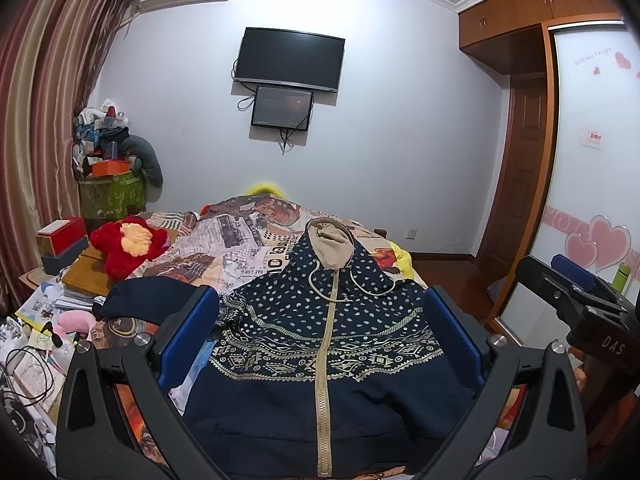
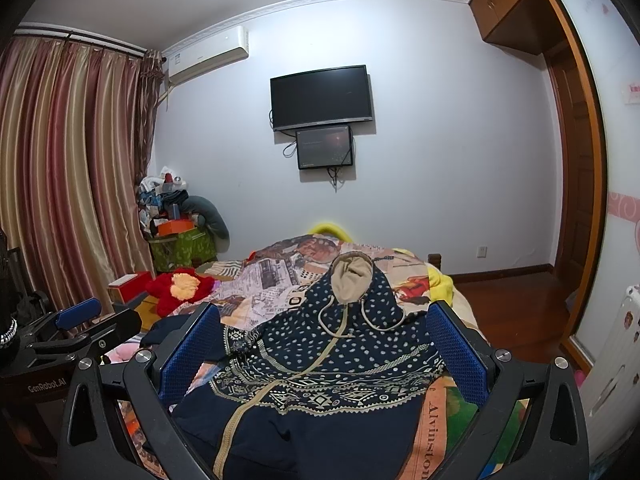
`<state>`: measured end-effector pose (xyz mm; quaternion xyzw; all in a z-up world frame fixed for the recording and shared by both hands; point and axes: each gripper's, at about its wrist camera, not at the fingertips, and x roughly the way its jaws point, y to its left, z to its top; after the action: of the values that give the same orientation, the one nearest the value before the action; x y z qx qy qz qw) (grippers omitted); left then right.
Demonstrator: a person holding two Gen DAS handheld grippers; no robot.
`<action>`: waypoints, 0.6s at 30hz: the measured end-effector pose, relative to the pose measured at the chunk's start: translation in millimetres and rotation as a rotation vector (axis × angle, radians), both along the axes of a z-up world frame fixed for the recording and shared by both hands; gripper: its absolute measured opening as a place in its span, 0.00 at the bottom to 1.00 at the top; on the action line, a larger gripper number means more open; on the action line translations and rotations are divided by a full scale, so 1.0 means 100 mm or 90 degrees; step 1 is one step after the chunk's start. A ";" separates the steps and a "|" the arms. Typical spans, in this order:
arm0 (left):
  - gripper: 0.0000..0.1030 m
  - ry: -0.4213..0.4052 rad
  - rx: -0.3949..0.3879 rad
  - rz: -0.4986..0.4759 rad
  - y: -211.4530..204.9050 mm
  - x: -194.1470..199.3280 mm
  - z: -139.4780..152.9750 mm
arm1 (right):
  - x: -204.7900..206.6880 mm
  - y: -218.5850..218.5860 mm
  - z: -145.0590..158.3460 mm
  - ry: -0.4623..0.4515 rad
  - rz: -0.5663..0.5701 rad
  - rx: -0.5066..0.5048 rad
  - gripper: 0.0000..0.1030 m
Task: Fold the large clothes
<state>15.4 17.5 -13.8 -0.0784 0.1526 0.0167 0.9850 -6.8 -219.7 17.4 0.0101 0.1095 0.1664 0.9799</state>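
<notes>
Hovering w/ jaws spread, left gripper [image 1: 320,336] and right gripper [image 2: 324,344] are held over the navy hoodie [image 1: 320,340], laid flat on the bed [image 1: 240,236]; red plush [image 1: 128,246] beside, TV [image 1: 290,58] beyond.

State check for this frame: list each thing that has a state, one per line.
hoodie: spread flat on the bed, zipped, unfolded
hood: lying open, lining up
left tongs: open, empty
right tongs: open, empty
television: dark
small screen: lit
</notes>
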 end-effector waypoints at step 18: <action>0.99 -0.008 0.004 0.006 0.01 0.00 -0.02 | 0.01 0.01 -0.01 0.005 0.000 0.001 1.00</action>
<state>15.2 18.8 -15.5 -0.0764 0.1459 0.0216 0.9861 -6.0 -219.1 16.4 0.0111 0.1129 0.1663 0.9795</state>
